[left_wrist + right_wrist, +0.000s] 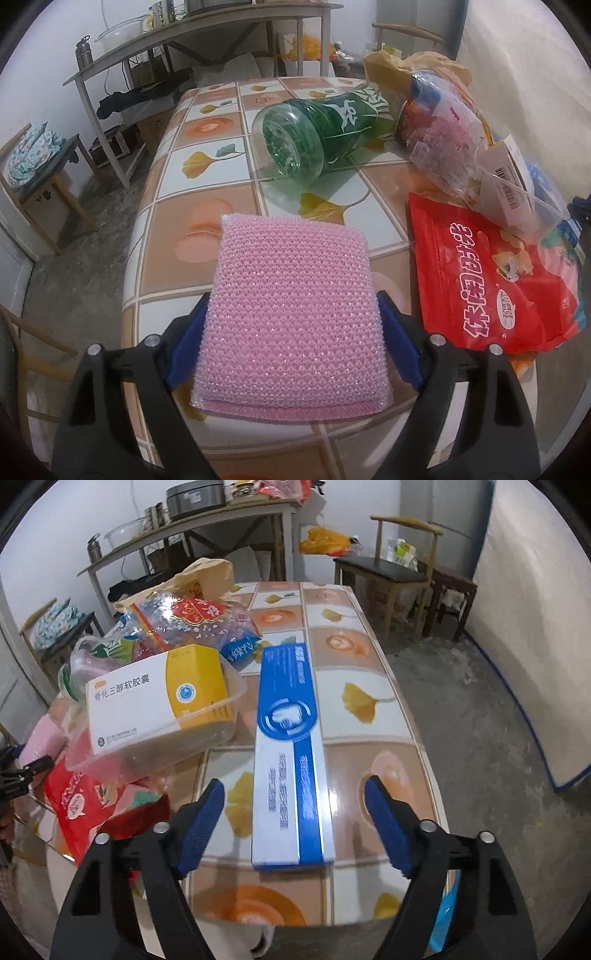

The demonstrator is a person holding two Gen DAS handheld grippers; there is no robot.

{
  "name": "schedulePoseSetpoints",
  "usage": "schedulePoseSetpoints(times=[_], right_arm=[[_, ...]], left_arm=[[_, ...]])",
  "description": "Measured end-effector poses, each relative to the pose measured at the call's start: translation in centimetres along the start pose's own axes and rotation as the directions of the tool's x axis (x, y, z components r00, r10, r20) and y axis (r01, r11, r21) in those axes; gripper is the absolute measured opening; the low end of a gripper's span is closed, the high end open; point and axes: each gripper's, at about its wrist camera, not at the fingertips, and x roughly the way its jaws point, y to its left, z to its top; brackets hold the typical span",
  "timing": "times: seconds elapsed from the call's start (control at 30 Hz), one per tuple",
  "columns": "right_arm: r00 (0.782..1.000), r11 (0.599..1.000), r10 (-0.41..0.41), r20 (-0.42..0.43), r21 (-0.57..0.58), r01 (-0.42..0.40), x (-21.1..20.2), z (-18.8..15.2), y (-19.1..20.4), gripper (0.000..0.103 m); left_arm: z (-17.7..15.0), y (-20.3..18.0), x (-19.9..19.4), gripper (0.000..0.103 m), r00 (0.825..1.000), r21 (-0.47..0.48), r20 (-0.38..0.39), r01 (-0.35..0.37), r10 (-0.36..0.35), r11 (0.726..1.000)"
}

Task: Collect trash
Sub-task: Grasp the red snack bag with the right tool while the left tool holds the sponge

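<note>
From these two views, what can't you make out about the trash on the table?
- Left wrist: whether the left gripper fingers press the pink scrubber; it hides their tips.
- Left wrist: green bottle neck, behind the clear bag.
- Right wrist: long blue box print, blurred.
- Right wrist: red pouch, under the plastic tub.

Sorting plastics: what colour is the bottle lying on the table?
Green, with white lettering: the bottle shows best in the left wrist view.
</note>
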Motion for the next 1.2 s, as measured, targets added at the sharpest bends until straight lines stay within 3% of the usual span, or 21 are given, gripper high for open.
schedulePoseSetpoints(times=[0.2, 0.4, 0.5, 0.67, 0.7, 0.77, 0.9, 1.03, 1.1, 1.2], right_arm=[[0.998, 1.0, -0.004, 0.07, -0.023, 0.006, -1.2, 1.4, 0.8, 0.078], [0.974, 0.979, 0.183, 0.133, -0.116, -0.168, -3.7, 3.9, 3.3, 0.078], [0.963, 0.958, 0.246, 0.114, -0.18, -0.224, -3.8, 4.7, 5.4, 0.078], [0.915, 0.878, 0.404, -0.007, -0.279, -0.389, -4.1, 3.7, 10.0, 0.078], [0.913, 0.868, 0.407, -0.024, -0.3, -0.394, -4.2, 3.1, 10.8, 0.078], [0.93, 0.871, 0.364, -0.047, -0.335, -0.358, -4.5, 2.0, 12.0, 0.078], [0.934, 0.906, 0.351, -0.069, -0.227, -0.357, -4.4, 1.2, 10.6, 0.078], [0.922, 0.927, 0.373, -0.101, -0.003, -0.376, -3.0, 0.0, 7.2, 0.078], [0.906, 0.917, 0.397, -0.144, 0.103, -0.386, -1.6, -1.0, 6.1, 0.078], [0.854, 0.866, 0.483, -0.194, 0.252, -0.433, 0.3, -2.7, 5.3, 0.078]], left_arm=[[0.0, 0.0, 0.3, 0.083, 0.999, 0.002, 0.001, -0.037, 0.037, 0.999], [0.1, 0.1, 0.5, 0.079, 0.998, -0.009, 0.009, -0.062, 0.062, 0.998], [0.0, 0.2, 0.5, 0.078, 0.998, -0.016, 0.019, -0.061, 0.061, 0.998], [-0.6, 0.4, 0.4, 0.078, 0.997, -0.02, 0.041, -0.066, 0.067, 0.998], [-0.7, 0.6, 0.4, 0.078, 0.997, -0.024, 0.045, -0.063, 0.064, 0.998], [-0.9, 0.8, 0.5, 0.078, 0.997, -0.025, 0.052, -0.055, 0.056, 0.998], [-0.9, 1.1, 0.4, 0.078, 0.997, -0.023, 0.068, -0.045, 0.047, 0.999], [-1.1, 1.5, 0.3, 0.078, 0.996, -0.037, 0.088, -0.023, 0.026, 0.999], [-1.1, 1.7, 0.3, 0.078, 0.995, -0.047, 0.098, -0.013, 0.017, 0.999], [-1.0, 2.0, 0.2, 0.078, 0.994, -0.056, 0.106, 0.002, 0.004, 0.998]])
